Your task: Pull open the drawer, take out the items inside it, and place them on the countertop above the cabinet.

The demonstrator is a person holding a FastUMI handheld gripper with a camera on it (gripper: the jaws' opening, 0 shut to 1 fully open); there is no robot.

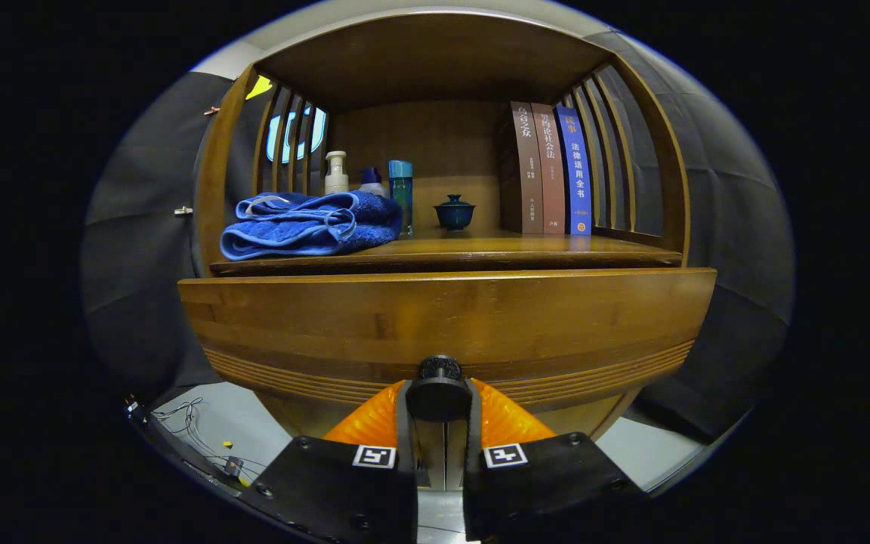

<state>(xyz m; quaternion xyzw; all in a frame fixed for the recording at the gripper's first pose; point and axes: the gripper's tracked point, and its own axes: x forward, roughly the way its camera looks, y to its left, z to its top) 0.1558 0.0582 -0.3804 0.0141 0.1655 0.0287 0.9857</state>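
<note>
A: Gripping the drawer knob (439, 368) — the gripper (439, 400) has both fingers pinched on it, low on the drawer front (442, 325).

B: Step?

A: Pull-open, judged from the hold. Drawer front stands just proud of the counter (442, 249) above the knob; contents hidden.

B: Next?

A: A straight, level pull back from the cabinet, keeping the pinch firm.

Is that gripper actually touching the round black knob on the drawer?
Touching. The gripper view shows the gripper closed on the drawer knob, both fingers pressing its sides, no gap.
</note>
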